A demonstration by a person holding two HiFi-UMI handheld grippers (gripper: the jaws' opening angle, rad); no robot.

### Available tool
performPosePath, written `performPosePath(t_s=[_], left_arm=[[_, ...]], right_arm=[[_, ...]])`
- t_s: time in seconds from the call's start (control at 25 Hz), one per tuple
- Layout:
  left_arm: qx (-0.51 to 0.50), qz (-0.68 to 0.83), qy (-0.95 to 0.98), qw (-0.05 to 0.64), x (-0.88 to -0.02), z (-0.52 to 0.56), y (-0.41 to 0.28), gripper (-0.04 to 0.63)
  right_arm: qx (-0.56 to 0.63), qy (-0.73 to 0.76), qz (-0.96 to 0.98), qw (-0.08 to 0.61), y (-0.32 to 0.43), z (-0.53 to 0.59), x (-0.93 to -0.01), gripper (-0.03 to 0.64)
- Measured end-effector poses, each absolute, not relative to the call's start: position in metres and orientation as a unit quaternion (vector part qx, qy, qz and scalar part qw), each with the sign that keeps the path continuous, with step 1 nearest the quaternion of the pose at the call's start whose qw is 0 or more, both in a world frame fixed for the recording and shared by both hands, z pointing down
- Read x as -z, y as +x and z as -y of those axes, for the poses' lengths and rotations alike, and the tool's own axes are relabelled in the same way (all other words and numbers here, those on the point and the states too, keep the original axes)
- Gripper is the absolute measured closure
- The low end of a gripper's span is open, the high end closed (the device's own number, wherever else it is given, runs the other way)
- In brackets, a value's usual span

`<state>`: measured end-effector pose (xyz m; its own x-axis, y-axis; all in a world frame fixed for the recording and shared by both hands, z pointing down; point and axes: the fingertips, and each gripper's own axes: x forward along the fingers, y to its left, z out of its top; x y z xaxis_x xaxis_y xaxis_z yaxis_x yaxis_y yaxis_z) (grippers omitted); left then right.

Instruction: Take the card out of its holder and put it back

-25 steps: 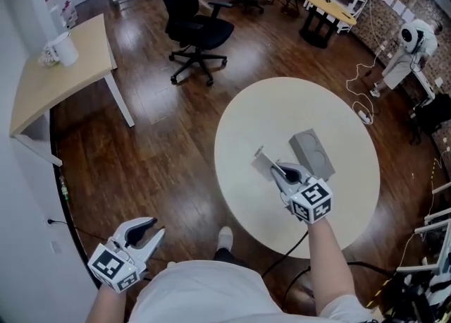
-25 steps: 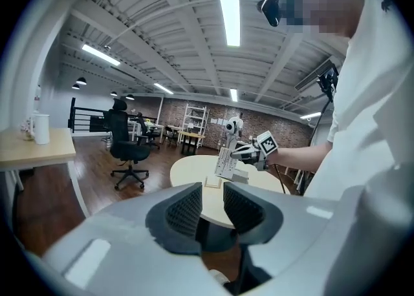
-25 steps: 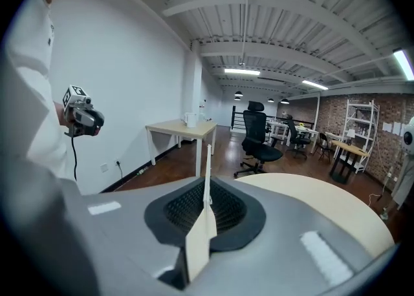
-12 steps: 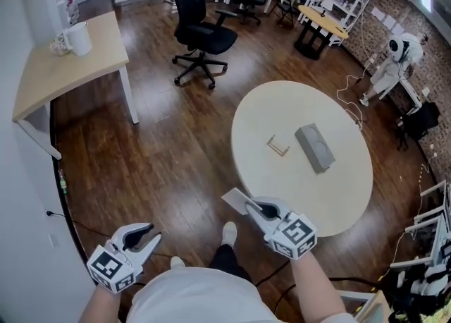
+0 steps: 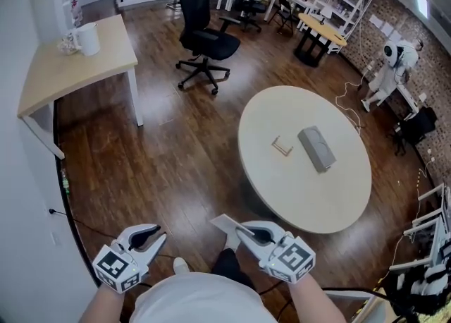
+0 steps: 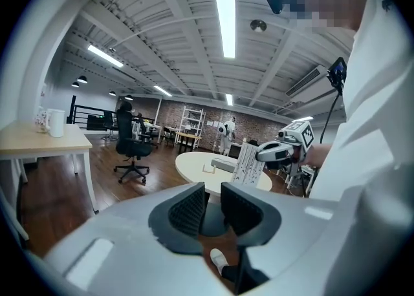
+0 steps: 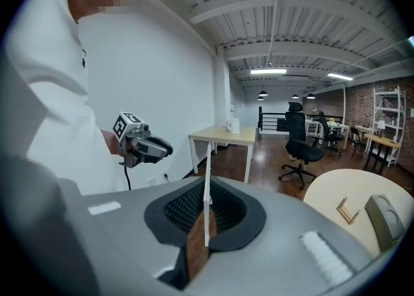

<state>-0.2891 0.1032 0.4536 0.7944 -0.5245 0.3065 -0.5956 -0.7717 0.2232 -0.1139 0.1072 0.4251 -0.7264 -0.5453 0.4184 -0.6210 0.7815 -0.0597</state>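
Because the card, clamped edge-on in the right claw, looks thin, light and bendy, an edge pinch suits it; the left claw gapes narrowly, empty.

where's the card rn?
Head view, bottom centre: the card is pinched in the fingers of the right gripper, over the wood floor and short of the round table. Its holder sits on that table beside the grey box.

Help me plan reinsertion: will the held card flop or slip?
Probably stiff: the card runs straight edge-on, unsagging, from the right tongs. Likely light, being so thin. Slipping seems unlikely while the tongs clamp one end.
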Motion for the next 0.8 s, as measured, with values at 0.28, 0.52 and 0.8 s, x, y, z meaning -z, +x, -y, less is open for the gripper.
performPosePath(t_s=[0.28,0.52,0.8], left_arm=[[-0.102,0.301,0.935,0.155,-0.449,-0.109,-0.282,0.494],[-0.101,0.309,0.932,0.158,-0.452,-0.101,-0.266,0.494],[-0.103,0.324,0.925,0.167,-0.449,-0.066,-0.220,0.494]], right_arm=[[-0.083,0.323,0.922,0.197,-0.094,-0.098,-0.420,0.596],[-0.075,0.334,0.919,0.193,-0.056,-0.065,-0.419,0.595],[-0.072,0.362,0.909,0.196,0.030,0.010,-0.429,0.596]])
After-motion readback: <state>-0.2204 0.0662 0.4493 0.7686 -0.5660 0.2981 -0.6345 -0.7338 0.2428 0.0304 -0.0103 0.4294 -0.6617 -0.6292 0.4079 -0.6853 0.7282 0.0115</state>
